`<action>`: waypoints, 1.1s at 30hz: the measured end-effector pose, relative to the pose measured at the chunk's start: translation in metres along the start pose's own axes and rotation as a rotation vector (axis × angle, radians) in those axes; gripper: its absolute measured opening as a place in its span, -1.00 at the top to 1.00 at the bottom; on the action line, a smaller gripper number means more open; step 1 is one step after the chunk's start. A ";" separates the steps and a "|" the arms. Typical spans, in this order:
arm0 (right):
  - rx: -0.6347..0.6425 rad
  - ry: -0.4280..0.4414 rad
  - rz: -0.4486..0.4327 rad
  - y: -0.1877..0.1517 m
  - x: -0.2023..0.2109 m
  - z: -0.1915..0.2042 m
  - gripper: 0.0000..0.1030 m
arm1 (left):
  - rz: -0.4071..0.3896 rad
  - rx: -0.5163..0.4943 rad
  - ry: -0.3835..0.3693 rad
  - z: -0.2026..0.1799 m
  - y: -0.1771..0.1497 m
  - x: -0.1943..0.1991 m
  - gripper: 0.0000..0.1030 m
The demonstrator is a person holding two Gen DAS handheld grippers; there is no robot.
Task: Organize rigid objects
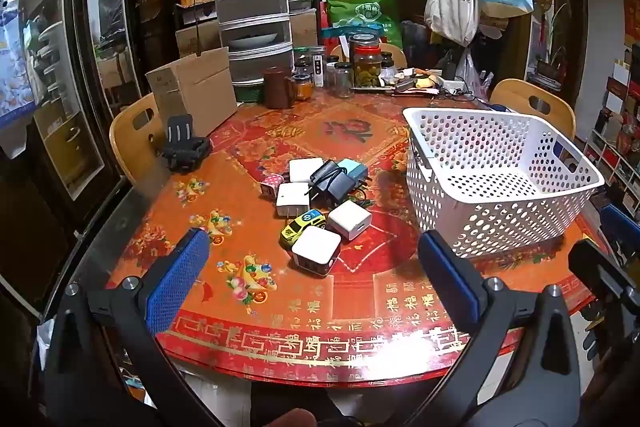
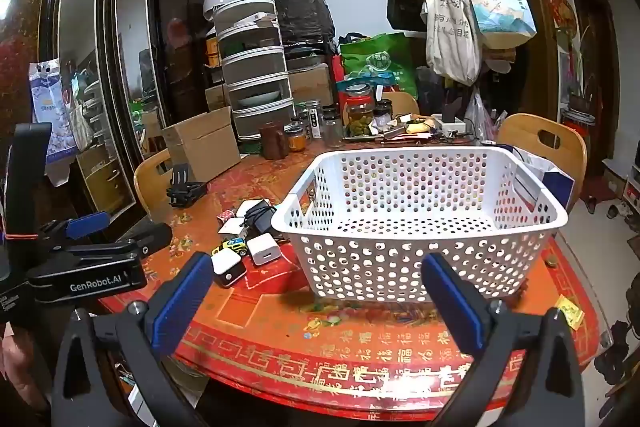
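Note:
A pile of small objects lies mid-table: several white charger cubes, a yellow toy car, a black adapter with cable, a teal block and a red dotted cube. An empty white perforated basket stands to their right; it also shows in the right wrist view. My left gripper is open and empty, just short of the nearest cube. My right gripper is open and empty in front of the basket. The pile lies left of it.
The round red patterned table carries a cardboard box, a black holder, a brown mug and jars at the back. Wooden chairs stand around it. A dark cabinet stands left.

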State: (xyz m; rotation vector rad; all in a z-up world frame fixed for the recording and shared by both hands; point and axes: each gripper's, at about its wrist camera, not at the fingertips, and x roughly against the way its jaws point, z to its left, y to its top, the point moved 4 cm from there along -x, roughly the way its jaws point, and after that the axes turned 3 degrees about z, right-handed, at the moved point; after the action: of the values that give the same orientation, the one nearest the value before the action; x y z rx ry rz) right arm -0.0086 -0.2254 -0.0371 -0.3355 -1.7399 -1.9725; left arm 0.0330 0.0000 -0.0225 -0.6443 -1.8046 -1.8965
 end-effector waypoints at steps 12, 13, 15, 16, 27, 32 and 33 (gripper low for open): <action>0.014 0.023 -0.004 -0.002 0.003 0.005 -1.00 | -0.010 -0.010 0.010 -0.001 0.000 0.000 -1.00; 0.014 0.024 -0.005 -0.002 0.004 0.005 -1.00 | -0.010 -0.010 0.009 -0.001 0.000 0.000 -1.00; 0.013 0.025 -0.007 -0.001 0.005 0.005 -1.00 | -0.009 -0.011 0.010 -0.001 0.000 0.000 -1.00; 0.014 0.026 -0.006 -0.001 0.005 0.005 -1.00 | -0.009 -0.011 0.010 -0.001 -0.003 -0.002 -1.00; 0.017 0.045 -0.011 -0.002 0.007 0.008 -1.00 | -0.006 -0.011 0.012 0.000 -0.009 -0.006 -1.00; 0.013 0.046 -0.010 -0.003 0.006 0.008 -1.00 | -0.001 -0.010 0.014 0.001 -0.005 -0.003 -1.00; 0.012 0.047 -0.010 -0.003 0.006 0.007 -1.00 | 0.000 -0.010 0.014 0.001 -0.005 -0.003 -1.00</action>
State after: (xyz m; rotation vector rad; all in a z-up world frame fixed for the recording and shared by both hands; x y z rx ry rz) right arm -0.0158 -0.2192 -0.0358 -0.2743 -1.7264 -1.9609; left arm 0.0319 0.0010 -0.0283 -0.6322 -1.7879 -1.9064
